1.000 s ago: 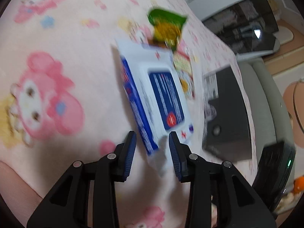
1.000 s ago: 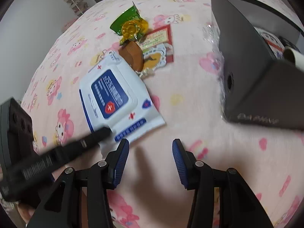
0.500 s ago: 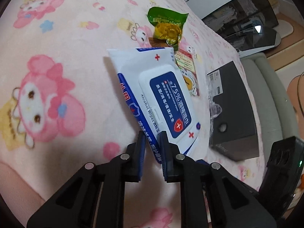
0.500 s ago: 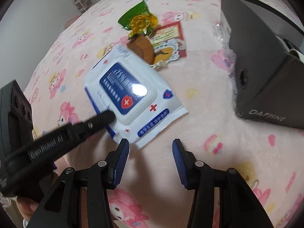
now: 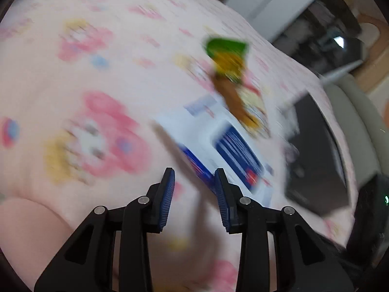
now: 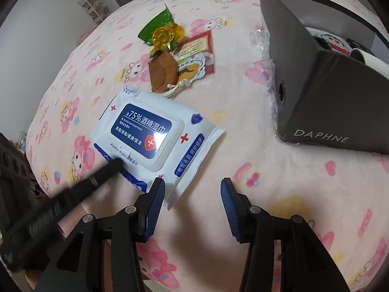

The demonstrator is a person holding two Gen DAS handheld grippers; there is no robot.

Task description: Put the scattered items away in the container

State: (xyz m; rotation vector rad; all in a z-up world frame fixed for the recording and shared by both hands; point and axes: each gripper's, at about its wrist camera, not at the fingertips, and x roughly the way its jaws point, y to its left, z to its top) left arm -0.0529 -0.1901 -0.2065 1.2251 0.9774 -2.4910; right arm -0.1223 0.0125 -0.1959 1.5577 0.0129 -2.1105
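Observation:
A white and blue alcohol wipes pack [image 6: 150, 133] lies flat on the pink blanket; the left wrist view shows the pack [image 5: 231, 146] blurred. My left gripper [image 5: 194, 177] is at its near edge, jaws opening, pads apart and not pressing on it. One of its black fingers [image 6: 114, 165] touches the pack's near edge. My right gripper [image 6: 192, 187] hovers open over bare blanket, the pack's corner beside its left finger. The open black box [image 6: 316, 92] stands to the right. Beyond the pack lie a wooden comb [image 6: 163, 73], a green snack packet [image 6: 158, 26] and a red card [image 6: 197, 48].
The pink cartoon blanket [image 6: 243, 112] covers the whole bed. Crumpled clear wrap [image 6: 267, 73] lies against the box's left wall. Inside the box are a white roll [image 6: 372, 60] and a printed item. A grey seat [image 5: 359, 133] stands past the bed's right edge.
Half a second ago my left gripper was shut on the pack's near edge and tilted it up. Now its jaws are apart and the pack lies flat. The right gripper has stayed put.

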